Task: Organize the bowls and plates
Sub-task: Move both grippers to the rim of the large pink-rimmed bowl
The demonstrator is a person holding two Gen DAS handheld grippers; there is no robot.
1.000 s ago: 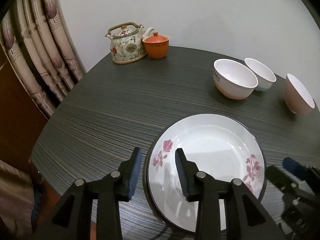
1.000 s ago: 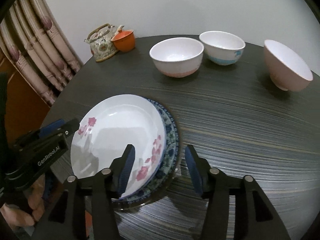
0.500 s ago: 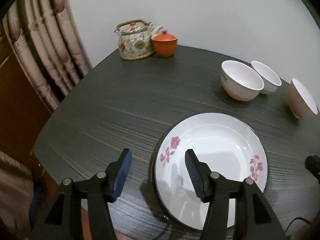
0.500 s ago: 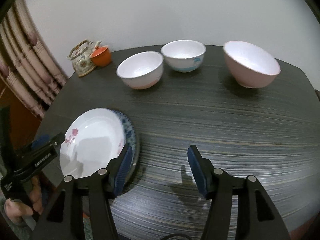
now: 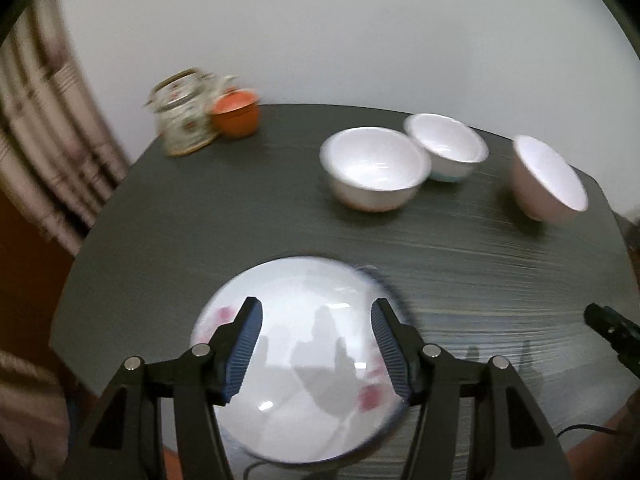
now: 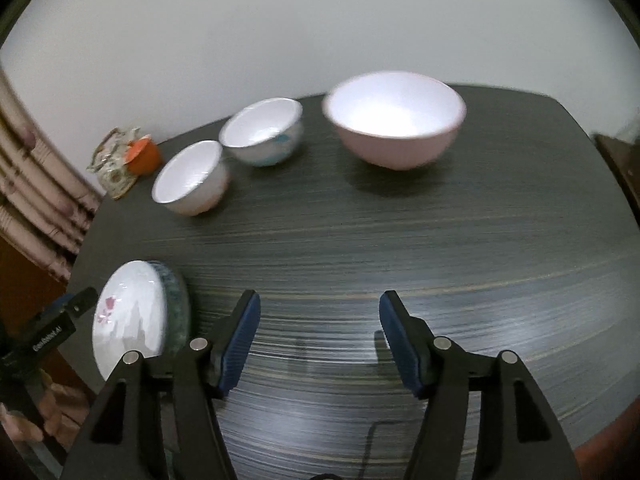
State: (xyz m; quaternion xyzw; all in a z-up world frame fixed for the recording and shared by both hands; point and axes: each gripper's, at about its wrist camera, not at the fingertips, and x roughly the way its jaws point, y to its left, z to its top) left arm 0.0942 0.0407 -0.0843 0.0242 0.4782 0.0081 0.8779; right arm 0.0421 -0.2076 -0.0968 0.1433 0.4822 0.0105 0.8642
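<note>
Our left gripper (image 5: pixel 316 346) hangs over the near left part of the dark striped table (image 6: pixel 400 240), its jaws standing apart with nothing between the blue pads — below them lies the white plate with pink flowers (image 5: pixel 304 368), resting on the table and free of any grip. From the right wrist view we see that this plate sits on top of a second plate with a blue pattern (image 6: pixel 176 304), whose rim shows along its right edge; the pair lies at the near left edge of the table.

Our right gripper (image 6: pixel 319 340) is over bare table to the right of the plates, well apart from them. Its jaws are opening, and nothing is between them.

The bowls stand at the far side of the table. A white bowl with a pinkish base (image 6: pixel 192 178) is the leftmost, and a white bowl with a blue mark (image 6: pixel 262 132) stands just beside it, to its right and a little farther back. The pink bowl (image 6: pixel 394 120) — the largest — stands apart to the right.

At the far left corner a flowered teapot (image 5: pixel 182 120) and an orange lidded cup (image 5: pixel 236 114) stand close together, next to a striped curtain (image 5: pixel 44 128).
</note>
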